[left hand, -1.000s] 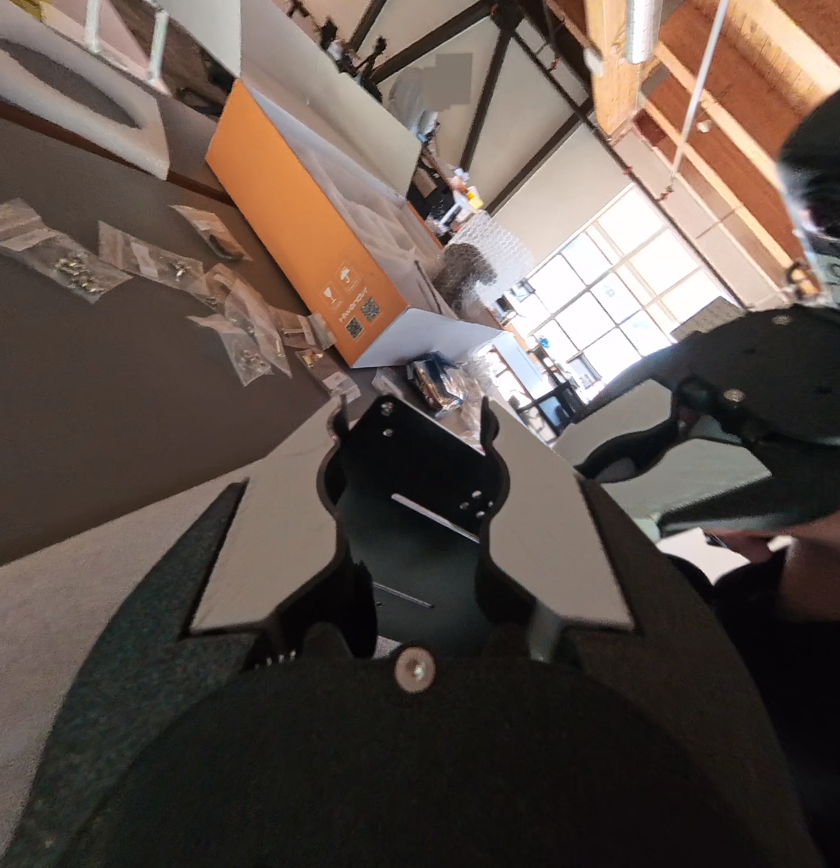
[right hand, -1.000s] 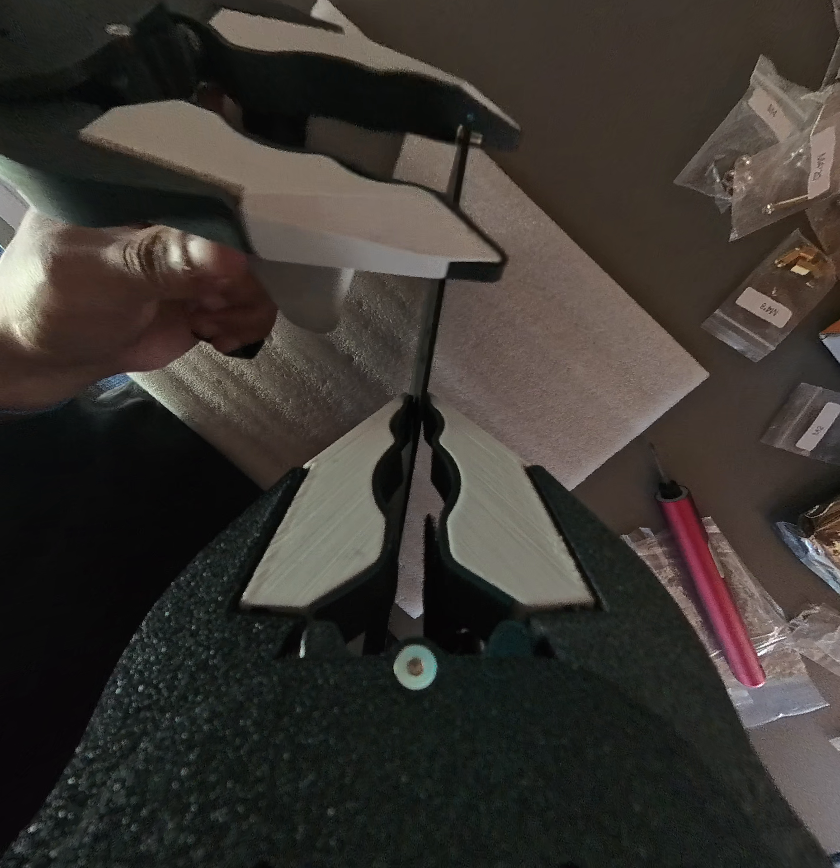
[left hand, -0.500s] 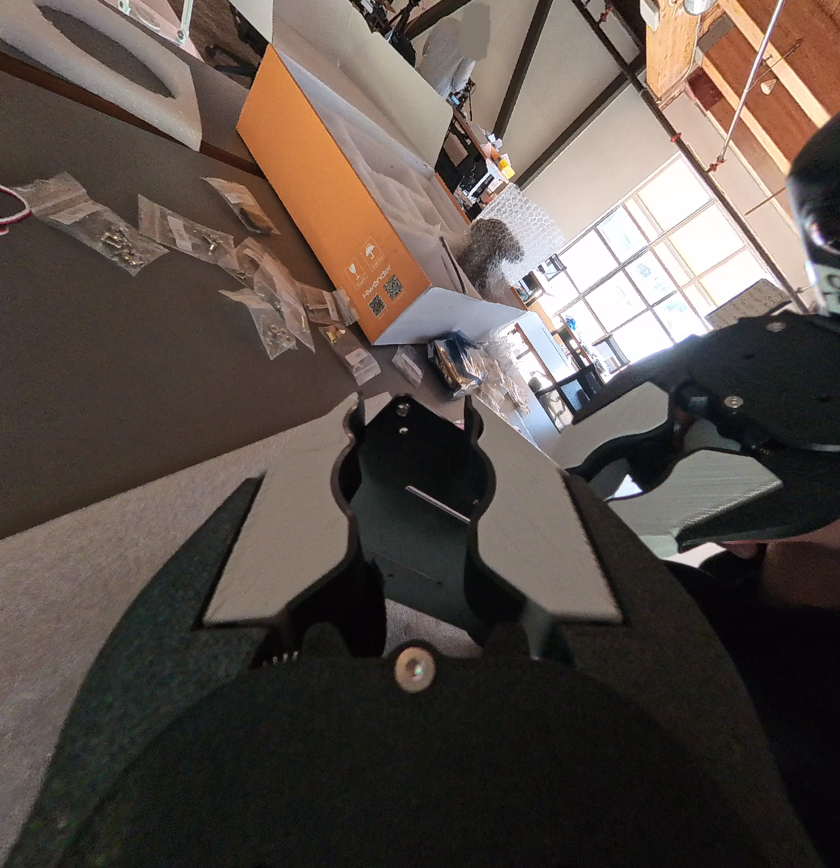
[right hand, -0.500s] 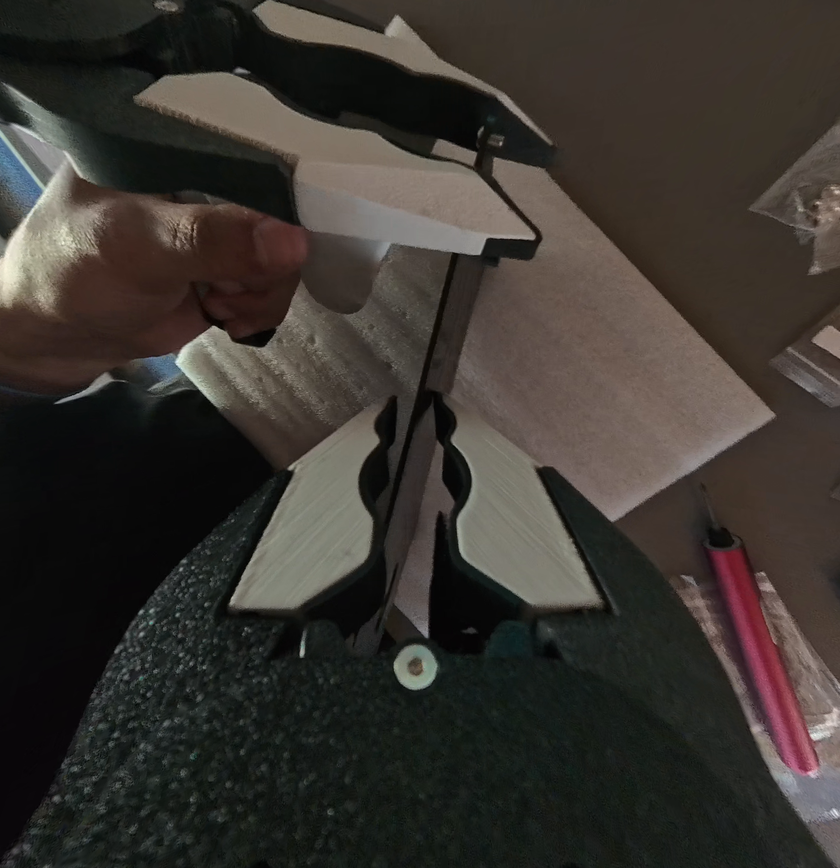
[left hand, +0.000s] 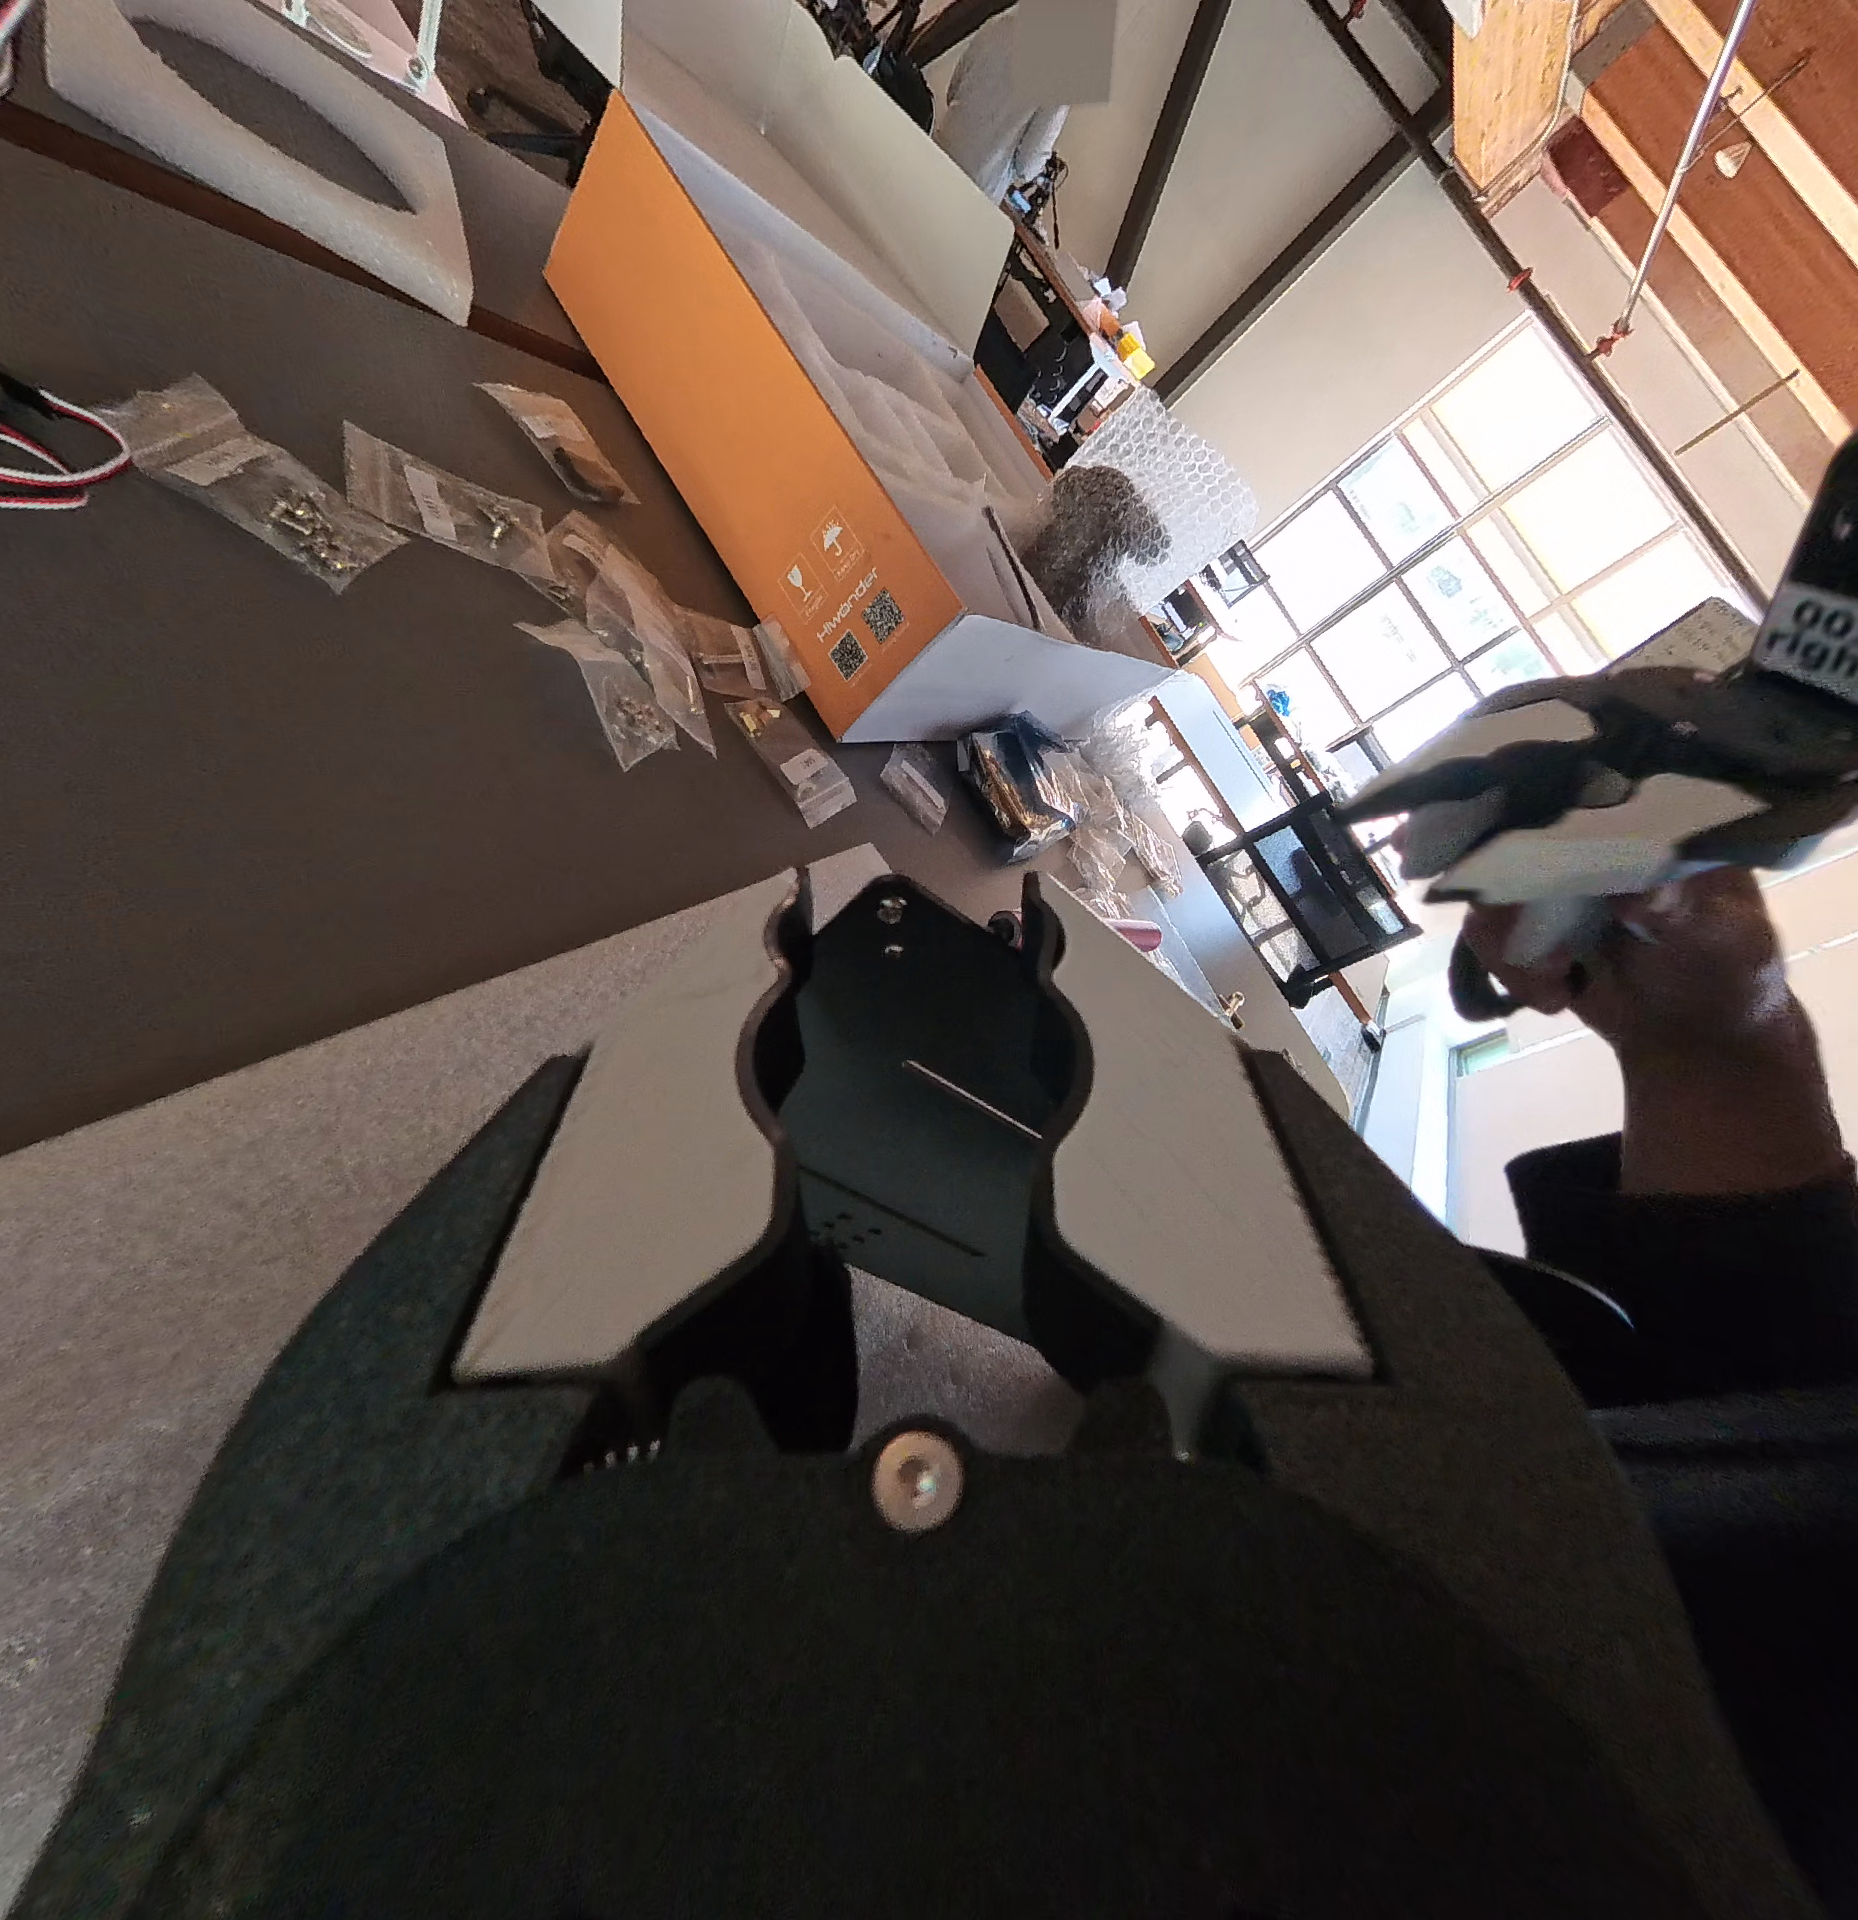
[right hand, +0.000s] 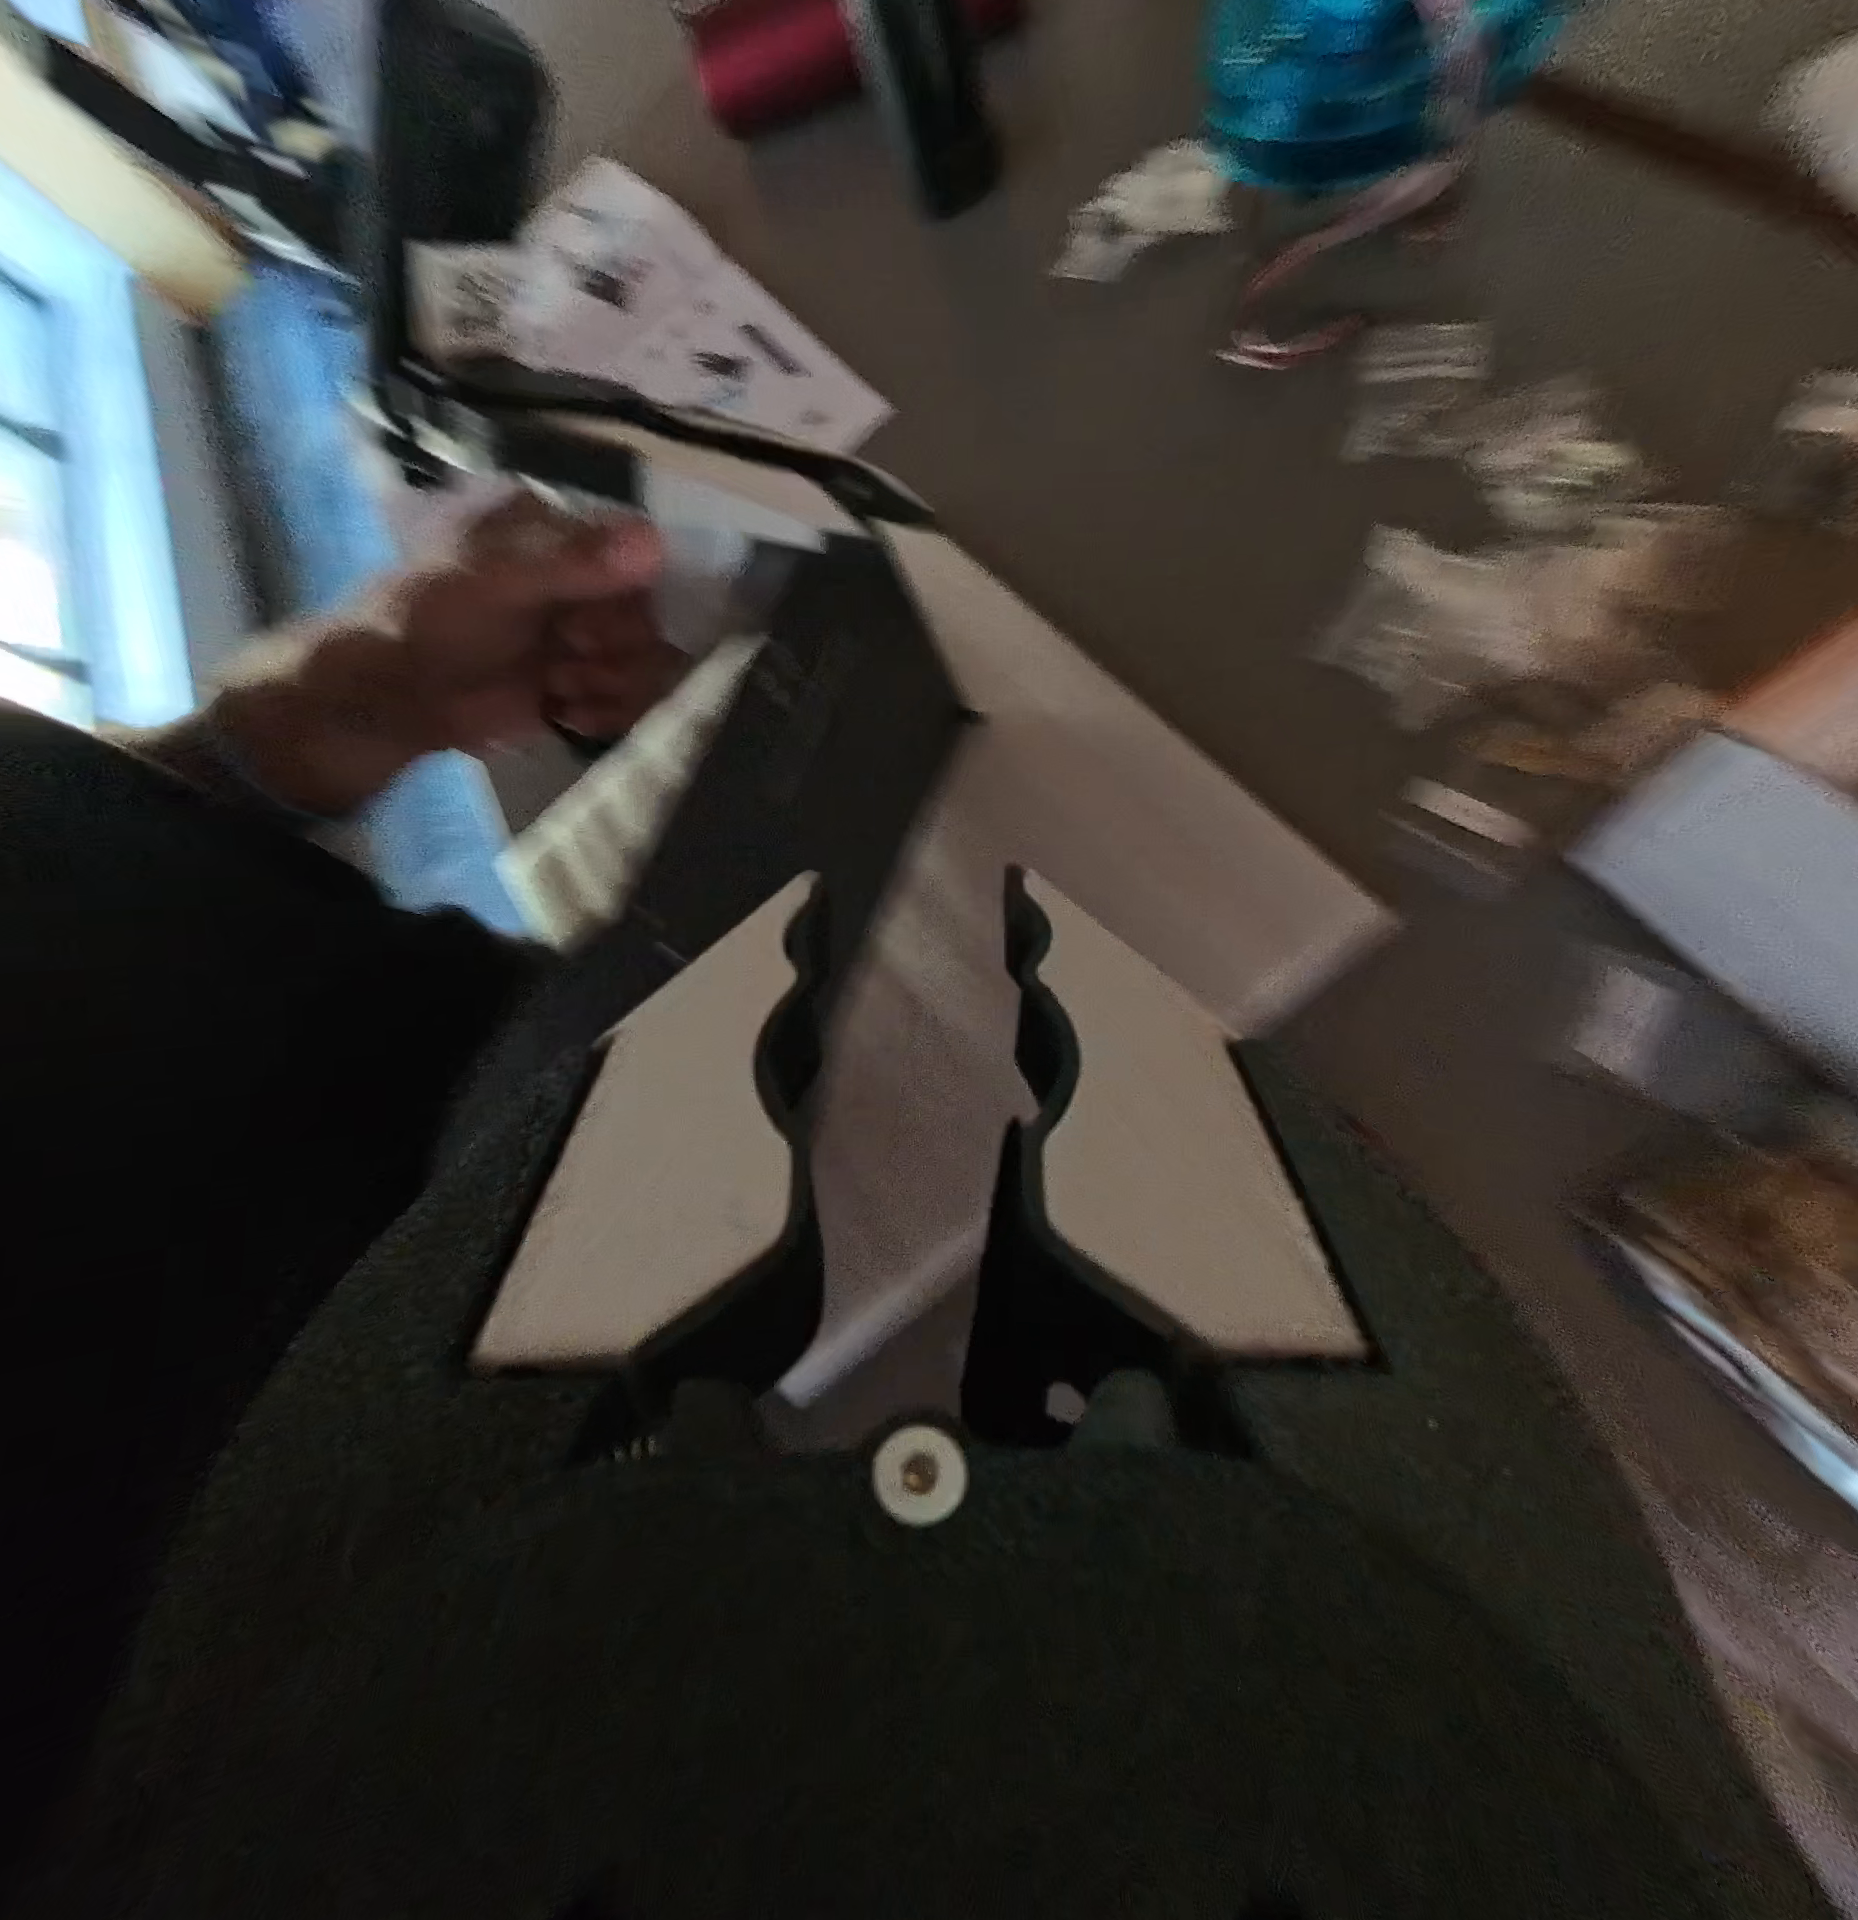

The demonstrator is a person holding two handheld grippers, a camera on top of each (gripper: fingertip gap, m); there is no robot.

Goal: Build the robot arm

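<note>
Hands first: we see our left gripper (left hand: 914, 914) tilted over the pale foam sheet (left hand: 229, 1195), its fingers clamped on a flat black plate (left hand: 904, 1081) that stands between them. That plate is matte, thin, with small holes, a screw near its top and a narrow slot. Our right gripper (right hand: 909, 883) is raised well apart from it, fingers parted and holding nothing; its view is blurred. On the dark table (left hand: 177, 779) beyond lie small clear bags of hardware (left hand: 312, 509) beside an orange box (left hand: 738, 436).

Matt black metal plate (left hand: 909, 1091), white foam sheet (left hand: 281, 1174), glossy plastic bags (left hand: 281, 499)
</note>
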